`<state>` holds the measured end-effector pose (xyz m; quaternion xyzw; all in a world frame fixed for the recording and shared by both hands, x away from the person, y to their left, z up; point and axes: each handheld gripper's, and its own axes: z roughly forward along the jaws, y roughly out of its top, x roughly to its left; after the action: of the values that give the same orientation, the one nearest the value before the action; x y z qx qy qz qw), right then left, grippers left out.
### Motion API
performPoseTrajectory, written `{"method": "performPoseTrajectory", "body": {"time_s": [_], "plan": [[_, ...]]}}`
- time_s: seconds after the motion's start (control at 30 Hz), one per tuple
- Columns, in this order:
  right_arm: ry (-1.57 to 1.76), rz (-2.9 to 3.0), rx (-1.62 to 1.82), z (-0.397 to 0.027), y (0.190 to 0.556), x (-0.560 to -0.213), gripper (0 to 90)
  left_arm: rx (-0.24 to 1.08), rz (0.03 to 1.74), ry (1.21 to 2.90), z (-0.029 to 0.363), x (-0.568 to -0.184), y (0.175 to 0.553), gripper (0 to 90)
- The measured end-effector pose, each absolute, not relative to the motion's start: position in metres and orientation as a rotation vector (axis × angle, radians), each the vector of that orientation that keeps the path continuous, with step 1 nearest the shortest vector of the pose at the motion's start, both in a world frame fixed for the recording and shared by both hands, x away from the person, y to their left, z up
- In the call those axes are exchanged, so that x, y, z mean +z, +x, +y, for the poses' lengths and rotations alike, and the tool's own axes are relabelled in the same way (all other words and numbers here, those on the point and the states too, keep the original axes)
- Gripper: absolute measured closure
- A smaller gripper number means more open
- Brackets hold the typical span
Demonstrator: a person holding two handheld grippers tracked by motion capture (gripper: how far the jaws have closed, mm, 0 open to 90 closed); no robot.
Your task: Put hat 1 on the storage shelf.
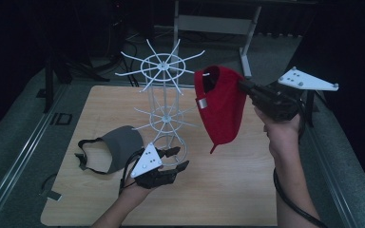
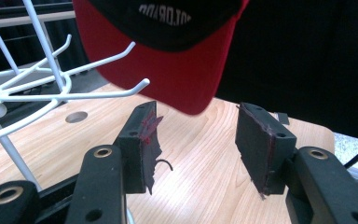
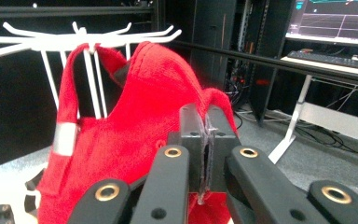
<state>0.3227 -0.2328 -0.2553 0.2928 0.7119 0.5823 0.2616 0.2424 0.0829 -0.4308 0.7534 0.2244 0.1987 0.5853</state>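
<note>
Beside the white rack (image 1: 164, 95), right tool (image 1: 243, 86) grips red cap (image 1: 221, 107).

Cap lettering: on the black underside of the red cap (image 2: 168, 70) in your left gripper view you can read white capitals upside down, "OLORADO"; the start of the word is cut off at the cap's edge.
Floor marking: in your high view, pale letters "ID" (image 1: 60, 118) sit on the dark surface just off the table's (image 1: 228, 190) left edge, near its far left corner.
</note>
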Motion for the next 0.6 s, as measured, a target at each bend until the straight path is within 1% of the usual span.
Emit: {"method": "performPoseTrajectory", "body": {"time_s": [0.4,0.53,0.6], "plan": [[0.747,1.983,1.588,-0.231,0.313,-0.275,87.7,0.456,0.534,1.752,0.086,-0.432,0.242,49.7],[0.743,1.991,1.603,-0.231,0.312,-0.278,86.2,0.457,0.536,1.750,0.086,-0.433,0.242,49.7],[0.739,1.992,1.612,-0.232,0.311,-0.279,83.2,0.459,0.535,1.753,0.087,-0.433,0.242,49.7]]}}
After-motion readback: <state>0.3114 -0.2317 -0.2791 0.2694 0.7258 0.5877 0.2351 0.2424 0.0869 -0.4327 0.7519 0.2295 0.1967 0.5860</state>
